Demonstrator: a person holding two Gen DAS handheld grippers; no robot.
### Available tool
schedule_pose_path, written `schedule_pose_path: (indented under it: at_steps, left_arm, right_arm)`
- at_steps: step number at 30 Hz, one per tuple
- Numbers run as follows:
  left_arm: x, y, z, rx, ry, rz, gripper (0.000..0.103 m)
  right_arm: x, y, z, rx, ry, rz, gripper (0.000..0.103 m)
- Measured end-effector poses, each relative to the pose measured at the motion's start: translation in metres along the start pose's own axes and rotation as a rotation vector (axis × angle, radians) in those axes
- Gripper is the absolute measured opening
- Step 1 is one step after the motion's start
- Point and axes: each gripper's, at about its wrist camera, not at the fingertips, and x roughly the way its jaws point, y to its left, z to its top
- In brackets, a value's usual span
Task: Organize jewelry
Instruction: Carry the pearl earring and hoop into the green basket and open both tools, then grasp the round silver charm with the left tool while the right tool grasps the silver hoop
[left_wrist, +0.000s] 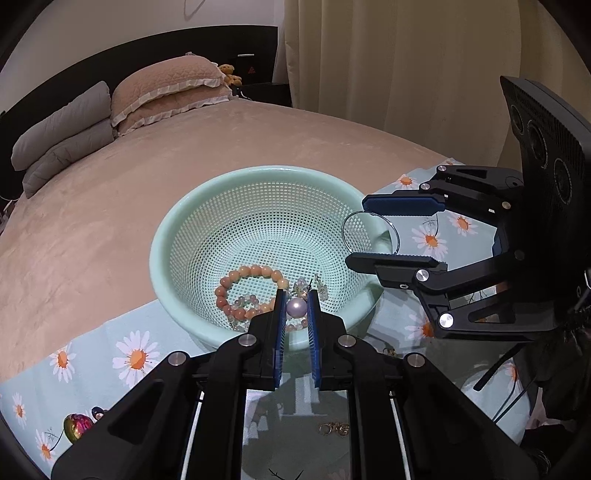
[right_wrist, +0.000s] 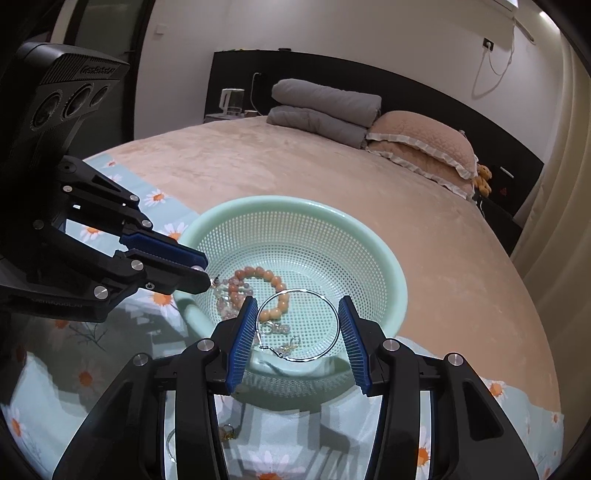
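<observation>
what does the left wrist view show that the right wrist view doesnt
Only the left wrist view: the pearl piece pinched in the left tool, a shiny multicoloured trinket on the daisy cloth, and the curtain.

Only the right wrist view: a kettle and a wall socket.

Both: the green basket, orange bead bracelet, and the wire hoop held in the right tool.

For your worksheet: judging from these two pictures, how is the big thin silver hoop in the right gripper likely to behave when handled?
The silver hoop, spanning the right gripper, is thin wire, so probably light and springy, likely to bend if squeezed. Smooth metal may slip on the pads. Round, it could roll if dropped outside the basket.
</observation>
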Motion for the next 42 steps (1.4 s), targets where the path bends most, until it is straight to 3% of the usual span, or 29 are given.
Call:
schedule_pose_path:
  at_steps: [2, 4, 5, 6, 12, 19, 34, 38, 42]
  left_arm:
    - [0.001, 0.002, -0.001, -0.006, -0.001, 0.011, 0.019]
    - [-0.001, 0.006, -0.003, -0.034, -0.020, 0.011, 0.066]
    - [-0.006, 0.010, -0.004, -0.059, -0.047, 0.009, 0.091]
    - [-0.011, 0.014, -0.006, -0.092, -0.070, 0.024, 0.095]
    - [-0.027, 0.034, -0.019, -0.197, -0.084, 0.092, 0.097]
    - [-0.026, 0.032, -0.047, -0.166, -0.036, 0.146, 0.097]
    - [-0.028, 0.026, -0.084, -0.152, 0.037, 0.169, 0.097]
    - [-0.020, 0.020, -0.089, -0.143, 0.055, 0.156, 0.097]
    - [-0.010, 0.010, -0.094, -0.121, 0.077, 0.134, 0.097]
  right_arm:
    - [0.004, -0.003, -0.001, 0.016, 0.001, -0.007, 0.045]
    - [0.005, -0.008, -0.003, 0.049, -0.009, -0.058, 0.083]
    - [0.003, -0.010, -0.004, 0.065, -0.023, -0.081, 0.089]
    - [0.001, -0.013, -0.005, 0.083, -0.035, -0.099, 0.089]
    - [-0.006, -0.034, -0.015, 0.157, -0.022, -0.141, 0.089]
    - [-0.016, -0.028, -0.034, 0.144, 0.025, -0.119, 0.090]
    - [-0.032, -0.014, -0.067, 0.113, 0.090, -0.103, 0.091]
    - [-0.025, -0.009, -0.082, 0.127, 0.131, -0.072, 0.091]
    - [-0.017, 0.004, -0.095, 0.136, 0.169, 0.014, 0.091]
